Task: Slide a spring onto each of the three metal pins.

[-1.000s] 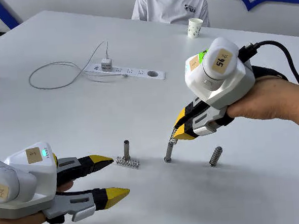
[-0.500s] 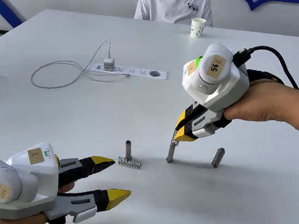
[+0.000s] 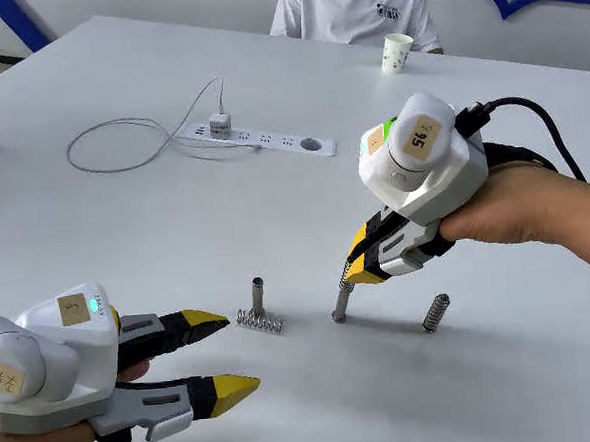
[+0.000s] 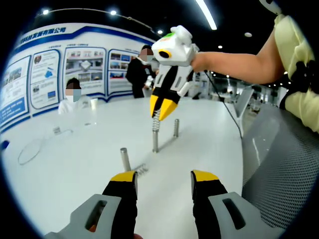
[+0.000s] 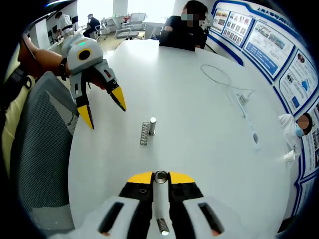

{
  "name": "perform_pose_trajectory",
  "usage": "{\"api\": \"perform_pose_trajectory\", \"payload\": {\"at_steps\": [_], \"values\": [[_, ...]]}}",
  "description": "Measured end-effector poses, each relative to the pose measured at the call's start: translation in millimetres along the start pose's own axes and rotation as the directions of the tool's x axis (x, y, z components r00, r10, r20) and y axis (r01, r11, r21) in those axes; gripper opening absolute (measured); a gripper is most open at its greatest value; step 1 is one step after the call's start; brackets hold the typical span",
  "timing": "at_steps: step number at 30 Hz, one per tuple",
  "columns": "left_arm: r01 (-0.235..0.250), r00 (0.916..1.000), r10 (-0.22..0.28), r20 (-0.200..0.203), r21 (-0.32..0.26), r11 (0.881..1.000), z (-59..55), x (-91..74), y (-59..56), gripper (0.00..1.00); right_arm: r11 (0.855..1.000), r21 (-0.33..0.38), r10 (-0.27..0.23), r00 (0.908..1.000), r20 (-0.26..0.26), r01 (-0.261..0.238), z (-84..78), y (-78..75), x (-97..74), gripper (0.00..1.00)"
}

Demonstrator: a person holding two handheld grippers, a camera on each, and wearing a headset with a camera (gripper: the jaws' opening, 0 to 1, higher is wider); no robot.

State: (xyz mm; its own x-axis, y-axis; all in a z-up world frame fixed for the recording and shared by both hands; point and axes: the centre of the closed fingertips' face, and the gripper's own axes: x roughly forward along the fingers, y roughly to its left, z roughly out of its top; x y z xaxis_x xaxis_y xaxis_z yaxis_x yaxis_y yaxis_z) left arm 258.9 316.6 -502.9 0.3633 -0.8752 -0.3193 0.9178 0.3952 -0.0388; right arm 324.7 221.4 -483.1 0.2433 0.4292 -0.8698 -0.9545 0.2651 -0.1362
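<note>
Spring one [image 3: 344, 281], in the head view, is pinched in the closed jaws of the right gripper [image 3: 358, 269], its coils at the top of the middle pin [image 3: 339, 306], a grey metal post leaning slightly on the smooth white worktop [image 3: 156, 239]. Spring two [image 3: 259, 323] lies flat, touching the foot of the left pin [image 3: 257, 291]; spring three [image 3: 436, 313] stands tilted, well to the right. We see the left gripper [image 3: 226, 353] with jaws spread wide, holding nothing, bare worktop between it and the pins; a power strip [image 3: 260, 141] and a paper cup [image 3: 397, 52] sit far behind. In the left gripper view our yellow-tipped jaws gape, framing spring two [image 4: 141, 170] and the left pin [image 4: 125, 159], while the right gripper [image 4: 161, 113] bears on the middle pin [image 4: 155, 142]. In the right gripper view the jaws press together around the round end of the middle pin [image 5: 160, 176], with spring one [image 5: 162, 226] between them; the left gripper [image 5: 105, 115] hangs by the worktop's edge, beside a grey mesh chair [image 5: 40, 149].
</note>
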Motion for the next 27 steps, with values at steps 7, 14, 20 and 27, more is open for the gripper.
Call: {"api": "perform_pose_trajectory", "payload": {"at_steps": [7,14,20,27], "values": [[-0.003,1.0000,0.003,-0.002,-0.003,1.000,-1.4,-0.7,0.3,0.44,1.000,0.019,0.010,0.9999,-0.008,-0.010,-6.2,-0.4,9.8,0.12],[-0.004,1.0000,0.004,-0.004,-0.008,1.000,-3.4,-0.4,0.2,0.44,0.999,0.040,0.018,0.9997,-0.018,-0.017,-12.4,-0.6,19.7,0.12],[-0.003,1.0000,0.003,-0.005,-0.010,1.000,-3.9,1.0,0.2,0.43,0.998,0.054,0.023,0.9993,-0.030,-0.021,-17.8,0.4,27.9,0.12],[-0.001,1.0000,0.001,-0.007,-0.014,1.000,-5.9,1.6,0.3,0.43,0.998,0.064,0.024,0.9988,-0.042,-0.021,-22.4,0.6,36.3,0.12]]}}
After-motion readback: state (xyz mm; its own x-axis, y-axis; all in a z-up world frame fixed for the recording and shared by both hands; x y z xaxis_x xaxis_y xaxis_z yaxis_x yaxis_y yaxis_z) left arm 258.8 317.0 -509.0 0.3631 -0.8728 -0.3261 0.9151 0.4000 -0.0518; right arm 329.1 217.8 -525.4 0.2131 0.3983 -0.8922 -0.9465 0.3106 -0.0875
